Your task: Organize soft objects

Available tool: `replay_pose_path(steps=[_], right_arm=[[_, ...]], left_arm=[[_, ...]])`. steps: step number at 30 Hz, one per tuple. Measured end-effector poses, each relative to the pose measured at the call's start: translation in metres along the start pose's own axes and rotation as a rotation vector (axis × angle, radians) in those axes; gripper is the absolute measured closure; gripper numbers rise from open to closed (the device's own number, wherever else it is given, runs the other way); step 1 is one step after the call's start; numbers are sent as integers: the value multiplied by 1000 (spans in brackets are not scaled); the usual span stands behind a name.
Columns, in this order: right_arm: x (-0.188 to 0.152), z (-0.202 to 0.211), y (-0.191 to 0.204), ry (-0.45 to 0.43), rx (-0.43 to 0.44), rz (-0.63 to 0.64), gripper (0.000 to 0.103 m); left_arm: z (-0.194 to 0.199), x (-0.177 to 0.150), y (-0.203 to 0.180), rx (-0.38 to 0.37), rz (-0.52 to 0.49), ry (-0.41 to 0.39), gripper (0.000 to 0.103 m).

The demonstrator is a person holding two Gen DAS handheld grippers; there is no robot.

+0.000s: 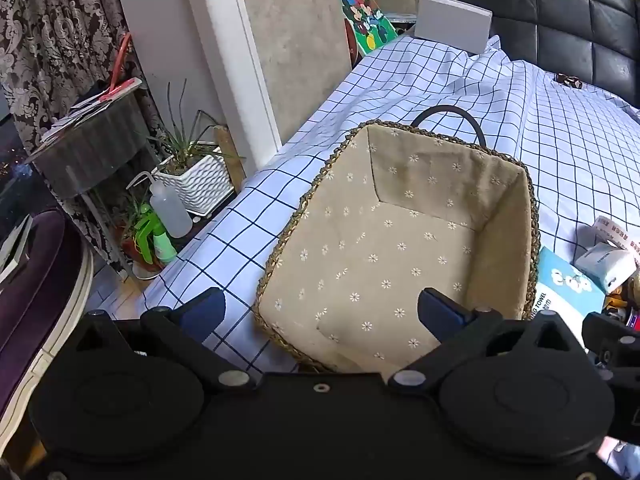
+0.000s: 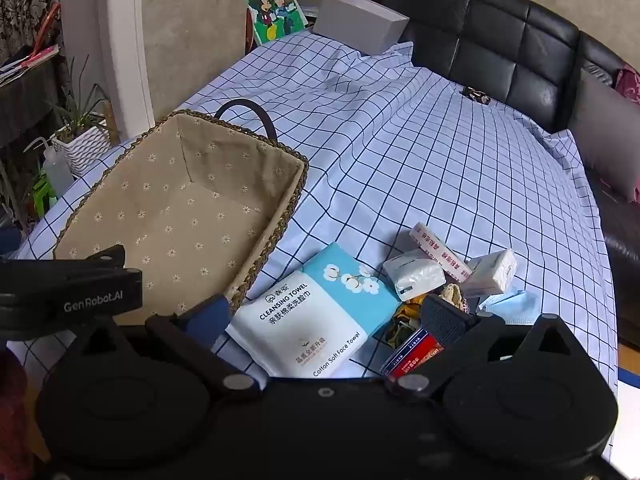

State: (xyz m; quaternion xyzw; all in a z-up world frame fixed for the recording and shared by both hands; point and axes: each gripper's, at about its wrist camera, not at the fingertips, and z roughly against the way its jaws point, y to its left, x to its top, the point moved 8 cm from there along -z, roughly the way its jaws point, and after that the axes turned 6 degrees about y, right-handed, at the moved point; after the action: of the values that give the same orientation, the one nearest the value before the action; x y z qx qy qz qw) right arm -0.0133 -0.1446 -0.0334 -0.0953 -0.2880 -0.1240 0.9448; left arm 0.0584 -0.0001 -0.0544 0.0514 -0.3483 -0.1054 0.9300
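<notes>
A woven basket (image 1: 304, 204) with a beige flowered lining lies empty on the checked bedsheet (image 1: 560, 140). My left gripper (image 1: 320, 308) hovers open over its near end with nothing between the fingers. In the right wrist view the basket (image 2: 280, 236) is on the left. My right gripper (image 2: 328, 316) is open just above a white and blue cleansing towel pack (image 2: 320, 312). To the pack's right lies a heap: small tissue packs (image 2: 416, 276), a blue face mask (image 2: 508, 304), a red and blue packet (image 2: 416, 352) and a yellow cloth (image 2: 404, 320).
A white box (image 2: 360, 20) and a cartoon picture (image 2: 276, 4) stand at the bed's far end by the black padded headboard (image 2: 500, 40). Beyond the bed's left edge, potted plants (image 1: 192, 184), a squeeze bottle (image 1: 172, 208) and a side table (image 1: 80, 140) stand on the floor.
</notes>
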Motion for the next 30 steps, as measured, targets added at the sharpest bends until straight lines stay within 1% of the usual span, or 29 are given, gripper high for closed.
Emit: replay_pose_path(steps=[4,7,9,11,15,17,20,30], right_arm=[[-1,2,1,0,-6,1,1],[-2,1,0,15,-17,-7,1],[-1,-3,-4,27,-19,-20,1],[-2,-5,-6,37,-19,-30,1],[-3,-7,-12,51,-27,-60,1],[-2,-9,-14,58,-26,-77,1],[-3,-11,-16,63,-18,-93,1],[-2,-12,-15,54,8,-110,1]], left_arm=[[0,-1,0,16,2,4,3],[-1,-2,0,48,0,6,3],[-6,-5,-2,48,1,16,3],[-8,-8,0,60,-9,29,3],[-9,-14,-8,81,-43,46,3],[-10,-10,3,56,-50,64,3],[-10,-12,2,33,-49,82,3],[-9,-10,-4,17,-63,76,3]])
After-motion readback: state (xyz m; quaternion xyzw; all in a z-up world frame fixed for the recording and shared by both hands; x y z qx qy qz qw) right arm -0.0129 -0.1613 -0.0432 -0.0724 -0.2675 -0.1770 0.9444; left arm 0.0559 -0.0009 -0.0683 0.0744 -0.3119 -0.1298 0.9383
